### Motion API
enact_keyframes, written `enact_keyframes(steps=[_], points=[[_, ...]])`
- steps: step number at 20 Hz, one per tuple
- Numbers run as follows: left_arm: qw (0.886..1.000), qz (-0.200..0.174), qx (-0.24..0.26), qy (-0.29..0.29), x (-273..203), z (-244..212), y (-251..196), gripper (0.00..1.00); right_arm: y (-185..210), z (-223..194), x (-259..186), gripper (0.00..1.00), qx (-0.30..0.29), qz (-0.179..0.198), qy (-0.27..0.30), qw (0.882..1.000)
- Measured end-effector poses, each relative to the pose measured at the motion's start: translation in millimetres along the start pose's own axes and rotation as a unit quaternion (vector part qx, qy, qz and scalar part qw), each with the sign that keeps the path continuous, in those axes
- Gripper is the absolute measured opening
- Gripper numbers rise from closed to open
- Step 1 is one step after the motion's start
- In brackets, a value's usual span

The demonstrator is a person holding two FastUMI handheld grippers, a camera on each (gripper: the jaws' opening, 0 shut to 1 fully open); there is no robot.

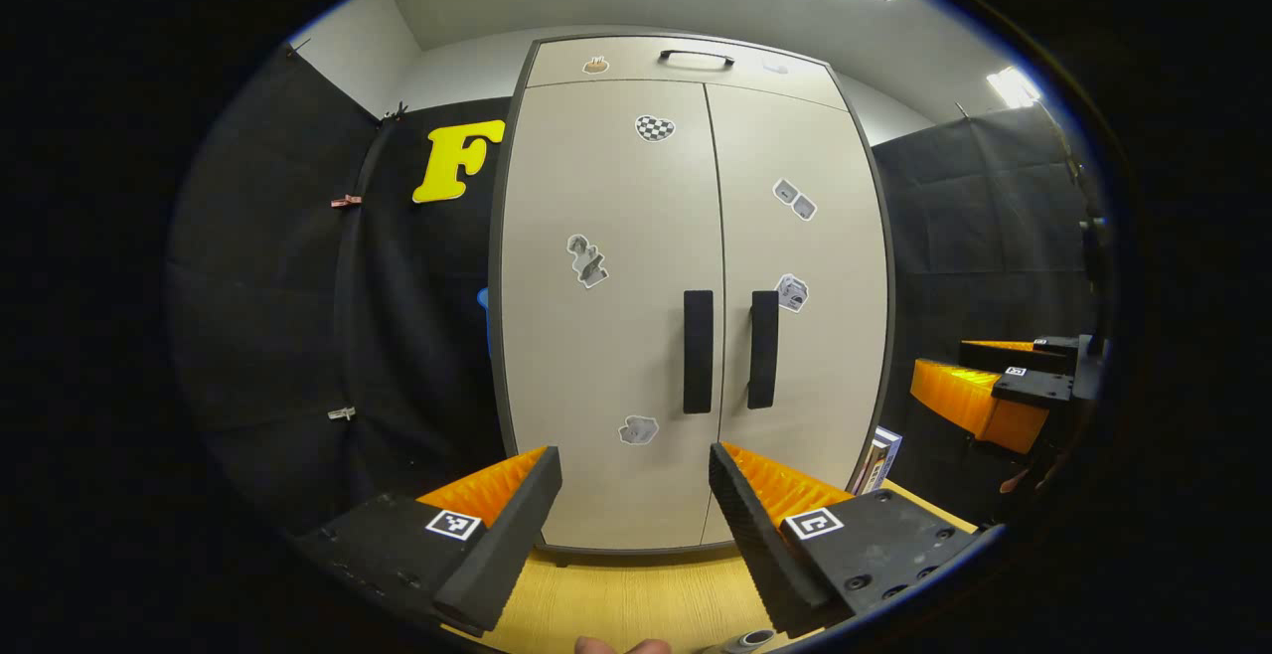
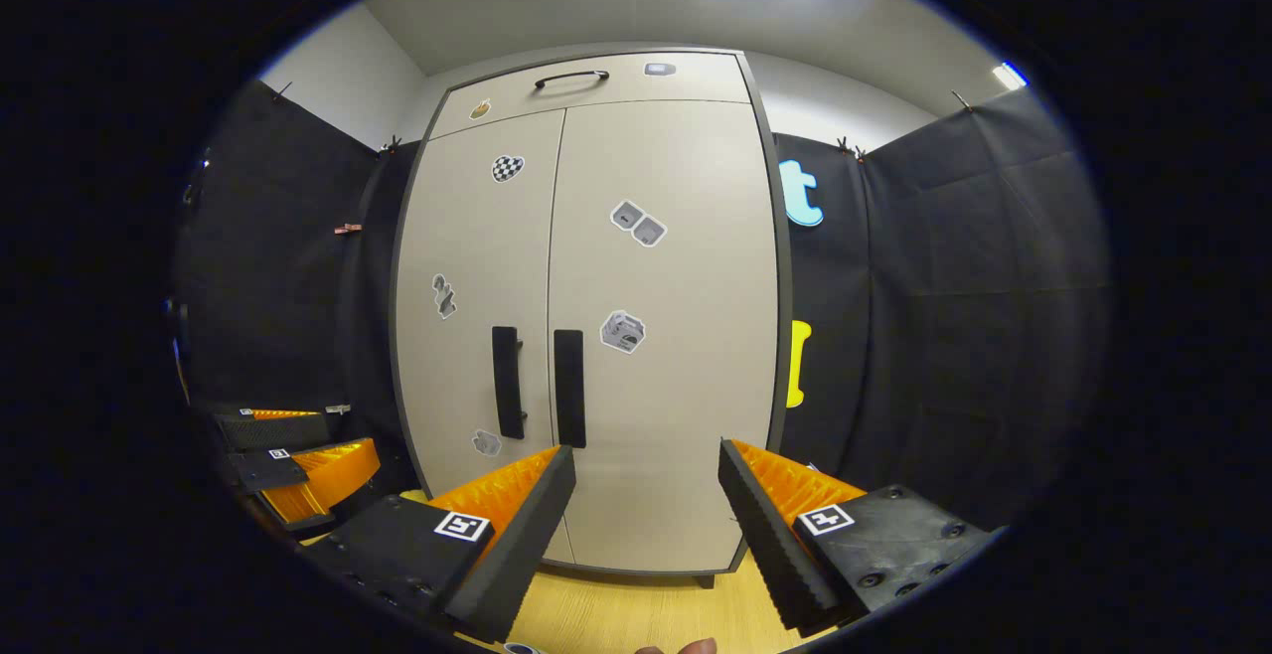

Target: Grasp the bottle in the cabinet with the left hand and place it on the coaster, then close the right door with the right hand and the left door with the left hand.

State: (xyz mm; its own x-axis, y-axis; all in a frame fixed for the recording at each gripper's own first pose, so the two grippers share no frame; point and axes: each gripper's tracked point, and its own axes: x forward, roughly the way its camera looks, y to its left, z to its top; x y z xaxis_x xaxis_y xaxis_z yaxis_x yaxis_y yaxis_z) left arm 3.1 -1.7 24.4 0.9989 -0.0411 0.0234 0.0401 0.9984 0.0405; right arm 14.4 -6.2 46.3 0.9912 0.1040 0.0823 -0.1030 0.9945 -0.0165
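The beige cabinet [image 1: 696, 266] stands on the wooden tabletop [image 1: 616, 599] with its left door [image 1: 606, 336] and right door [image 1: 805, 237] both closed, so its inside is hidden. Two black vertical handles [image 1: 698, 351] sit side by side at the seam. My left gripper [image 1: 634, 455] is open in front of the doors' lower part, holding nothing. My right gripper [image 2: 646, 453] is also open and empty, facing the right door [image 2: 666, 316]. The right gripper [image 1: 979, 371] hangs at the far right of the left gripper view; the left gripper [image 2: 298, 443] appears low left in the right gripper view.
A drawer front with a black handle [image 1: 696, 57] tops the cabinet. A boxed item [image 1: 879, 457] leans by the cabinet's right foot. A small grey round object [image 1: 745, 640] peeks in at the bottom edge beside a fingertip [image 1: 621, 646]; what it is I cannot tell. Black cloth walls surround the booth.
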Motion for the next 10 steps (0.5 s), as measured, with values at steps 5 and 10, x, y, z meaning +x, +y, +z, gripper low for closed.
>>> enact_keyframes(steps=[5, 10], points=[[1.000, -0.002, 0.002, 0.000, -2.3, -0.7, -1.7, 0.95, 1.5, 1.7, -1.5, 0.96, -0.002, 0.002, -0.002, 1.000], [1.000, -0.002, 0.006, -0.001, -3.9, 1.3, -2.9, 0.95, 0.8, 2.9, -3.7, 0.96, 0.000, 0.002, -0.004, 1.000]])
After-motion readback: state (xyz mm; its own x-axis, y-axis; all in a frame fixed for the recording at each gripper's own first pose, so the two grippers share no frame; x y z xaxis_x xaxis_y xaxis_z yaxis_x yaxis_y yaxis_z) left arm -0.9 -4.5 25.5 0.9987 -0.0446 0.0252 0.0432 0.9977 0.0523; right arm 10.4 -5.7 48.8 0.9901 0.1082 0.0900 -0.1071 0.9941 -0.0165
